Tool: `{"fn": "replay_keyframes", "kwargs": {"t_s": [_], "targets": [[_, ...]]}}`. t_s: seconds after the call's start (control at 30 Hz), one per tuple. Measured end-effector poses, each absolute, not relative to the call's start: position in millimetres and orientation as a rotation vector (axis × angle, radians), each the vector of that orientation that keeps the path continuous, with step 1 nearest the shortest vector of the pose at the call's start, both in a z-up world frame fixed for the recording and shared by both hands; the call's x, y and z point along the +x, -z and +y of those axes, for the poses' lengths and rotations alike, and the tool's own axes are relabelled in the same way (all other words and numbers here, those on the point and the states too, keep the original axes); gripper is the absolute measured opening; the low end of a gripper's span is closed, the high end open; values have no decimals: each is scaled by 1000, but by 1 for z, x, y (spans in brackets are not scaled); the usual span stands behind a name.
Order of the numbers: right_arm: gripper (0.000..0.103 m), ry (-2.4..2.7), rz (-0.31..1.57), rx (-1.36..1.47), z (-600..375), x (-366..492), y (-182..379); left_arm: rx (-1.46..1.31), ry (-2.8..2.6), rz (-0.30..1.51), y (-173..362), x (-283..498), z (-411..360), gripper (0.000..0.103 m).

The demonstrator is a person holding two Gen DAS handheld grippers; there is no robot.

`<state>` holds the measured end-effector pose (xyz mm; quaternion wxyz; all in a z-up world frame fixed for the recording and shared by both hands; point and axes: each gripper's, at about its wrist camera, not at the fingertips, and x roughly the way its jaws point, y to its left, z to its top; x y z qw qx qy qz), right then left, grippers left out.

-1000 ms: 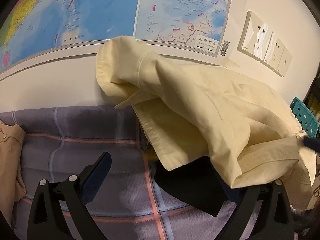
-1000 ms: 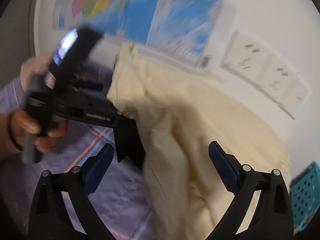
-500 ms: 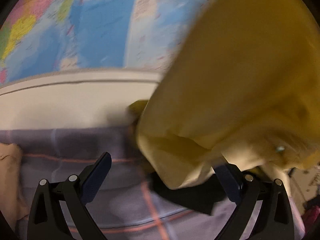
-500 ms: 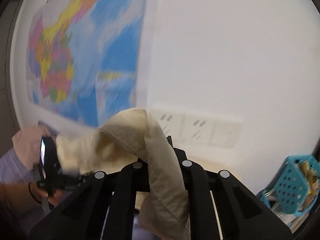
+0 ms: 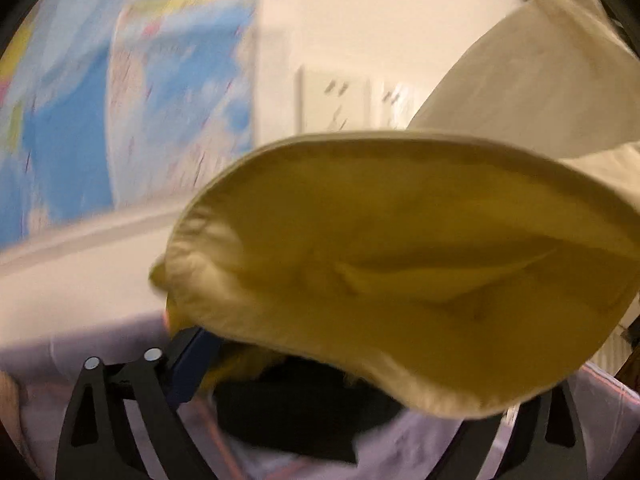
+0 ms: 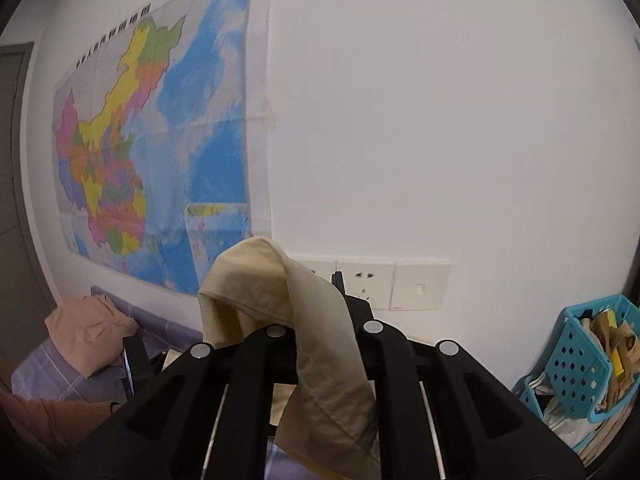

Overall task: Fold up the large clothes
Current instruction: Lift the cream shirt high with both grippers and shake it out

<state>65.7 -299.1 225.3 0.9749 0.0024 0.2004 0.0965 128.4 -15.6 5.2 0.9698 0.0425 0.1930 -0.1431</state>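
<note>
1. Cream fabric fills most of what I see: the pale yellow shirt (image 5: pixel 400 264) hangs lifted in front of my left wrist camera, blurred, above the purple plaid bedsheet (image 5: pixel 80 360).
2. My right gripper (image 6: pixel 320 332) has its fingers drawn together, pinched on a fold of the shirt (image 6: pixel 296 320); cloth loops over the top and trails down between the black arms.
3. My left gripper (image 5: pixel 320 368) has its fingers spread apart; the left pad (image 5: pixel 192 364) is bare, the right one is hidden under cloth, so I cannot tell if it grips anything.
4. A dark garment (image 5: pixel 296 412) lies on the sheet between those fingers.
5. On the wall I see a coloured map (image 6: pixel 132 152) and white sockets (image 6: pixel 384 284) beside it.
6. A peach garment (image 6: pixel 88 332) sits on the bed at left; a teal basket (image 6: pixel 580 364) stands at right.
</note>
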Motion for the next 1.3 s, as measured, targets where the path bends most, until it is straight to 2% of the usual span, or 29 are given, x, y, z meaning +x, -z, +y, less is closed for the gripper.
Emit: {"fn": "replay_keyframes", "kwargs": {"t_s": [0.03, 0.07, 0.13, 0.2, 0.4, 0.53, 0.6, 0.67, 0.7, 0.9, 1.03, 1.13, 1.3], "targets": [[8, -194, 395, 16, -303, 63, -229, 107, 300, 373, -9, 131, -21, 71], [8, -190, 386, 28, -308, 61, -234, 119, 309, 368, -13, 134, -27, 42], [8, -159, 367, 30, -316, 54, -247, 120, 329, 375, -26, 141, -39, 10], [7, -131, 349, 38, -327, 44, -265, 108, 348, 331, -48, 140, -46, 4], [7, -60, 209, 25, -346, -9, -344, 53, 425, 124, -148, 99, -63, 0], [6, -69, 135, -5, -341, -53, -393, -4, 453, -62, -224, 50, -57, 1], [6, -56, 127, -41, -331, -71, -404, -18, 546, -108, -237, 18, -44, 9], [6, -66, 122, -53, -324, -81, -405, 23, 640, -120, -216, 1, -38, 66], [6, -71, 124, -52, -322, -89, -404, 42, 671, -105, -204, 0, -35, 73], [6, -90, 144, -10, -321, -119, -387, 1, 876, 85, -90, -12, -45, 73], [6, -85, 142, -1, -318, -136, -381, 62, 969, 215, -48, 10, -53, 76], [6, -91, 129, -6, -315, -147, -383, 111, 966, 266, -35, 29, -73, 77], [6, -119, 101, -30, -302, -157, -393, 98, 990, 236, -53, 50, -114, 77]]}}
